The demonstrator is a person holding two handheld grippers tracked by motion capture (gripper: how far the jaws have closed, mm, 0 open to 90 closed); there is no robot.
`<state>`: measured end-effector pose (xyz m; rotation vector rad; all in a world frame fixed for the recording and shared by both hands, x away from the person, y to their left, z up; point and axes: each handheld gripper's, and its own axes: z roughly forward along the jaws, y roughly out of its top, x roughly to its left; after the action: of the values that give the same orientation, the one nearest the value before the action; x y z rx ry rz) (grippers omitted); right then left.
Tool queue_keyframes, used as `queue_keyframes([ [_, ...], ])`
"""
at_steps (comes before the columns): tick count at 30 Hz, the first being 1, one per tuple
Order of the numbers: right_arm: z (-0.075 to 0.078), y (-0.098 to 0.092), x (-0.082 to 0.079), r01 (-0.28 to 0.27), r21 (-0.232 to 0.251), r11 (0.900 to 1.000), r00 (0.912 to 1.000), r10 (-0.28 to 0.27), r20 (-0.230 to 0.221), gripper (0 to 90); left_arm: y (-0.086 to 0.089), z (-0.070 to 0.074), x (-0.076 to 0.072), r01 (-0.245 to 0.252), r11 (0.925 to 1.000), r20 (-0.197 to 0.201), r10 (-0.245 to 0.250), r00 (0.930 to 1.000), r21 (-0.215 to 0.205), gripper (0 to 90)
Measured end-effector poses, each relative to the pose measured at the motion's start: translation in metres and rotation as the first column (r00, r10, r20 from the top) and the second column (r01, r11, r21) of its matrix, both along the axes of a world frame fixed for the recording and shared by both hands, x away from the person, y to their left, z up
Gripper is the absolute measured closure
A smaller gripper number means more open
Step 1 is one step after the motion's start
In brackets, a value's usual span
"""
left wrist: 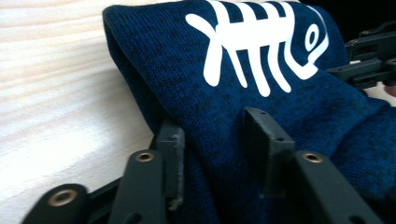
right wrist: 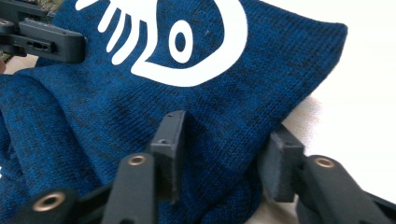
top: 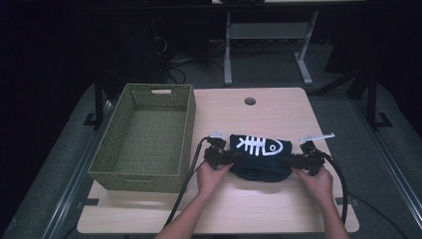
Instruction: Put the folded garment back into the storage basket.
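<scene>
Right of the woven basket [top: 144,137] on the table [top: 278,209], the left gripper [top: 230,160] pinches the left end of the folded blue fish-bone cloth [top: 260,155], whose right end the right gripper [top: 290,161] likewise clamps.

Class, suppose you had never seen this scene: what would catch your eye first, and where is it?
The folded dark blue knit garment with its white fish-skeleton print, lying at the middle of the pale wooden table. The left gripper and the right gripper each pinch one end of it. Left of it stands an empty green woven basket.
</scene>
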<state>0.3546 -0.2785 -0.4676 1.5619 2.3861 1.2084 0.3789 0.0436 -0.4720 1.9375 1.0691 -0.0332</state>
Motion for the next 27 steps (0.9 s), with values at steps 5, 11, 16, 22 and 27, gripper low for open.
queue_keyframes([
  [5, -0.005, -0.003, -0.003, 0.007, 0.044, 0.999, 1.0, -0.007, 0.002, 70.0, 0.0, -0.001, -0.002, 0.004, 0.9997, -0.015, -0.005, 0.9999, -0.023, 69.9],
  [11, -0.002, -0.003, -0.007, 0.007, 0.057, 0.998, 1.0, -0.008, 0.005, 74.1, 0.0, 0.002, -0.003, 0.011, 0.9994, -0.029, -0.012, 0.9995, -0.033, 73.5],
  [16, 0.005, -0.004, -0.012, -0.007, 0.038, 0.999, 0.9999, 0.007, 0.015, 74.6, 0.0, 0.007, -0.005, 0.021, 0.9989, -0.026, -0.022, 0.9994, -0.041, 74.3],
  [22, 0.013, -0.004, -0.017, -0.015, 0.029, 0.999, 0.9994, 0.014, 0.03, 74.8, 0.0, 0.017, -0.008, 0.036, 0.9985, -0.006, -0.037, 0.9993, -0.041, 74.5],
  [27, 0.025, -0.006, -0.023, -0.014, 0.028, 0.999, 0.9987, 0.013, 0.049, 74.7, -0.001, 0.032, -0.013, 0.051, 0.9977, 0.023, -0.05, 0.9985, -0.044, 74.5],
])
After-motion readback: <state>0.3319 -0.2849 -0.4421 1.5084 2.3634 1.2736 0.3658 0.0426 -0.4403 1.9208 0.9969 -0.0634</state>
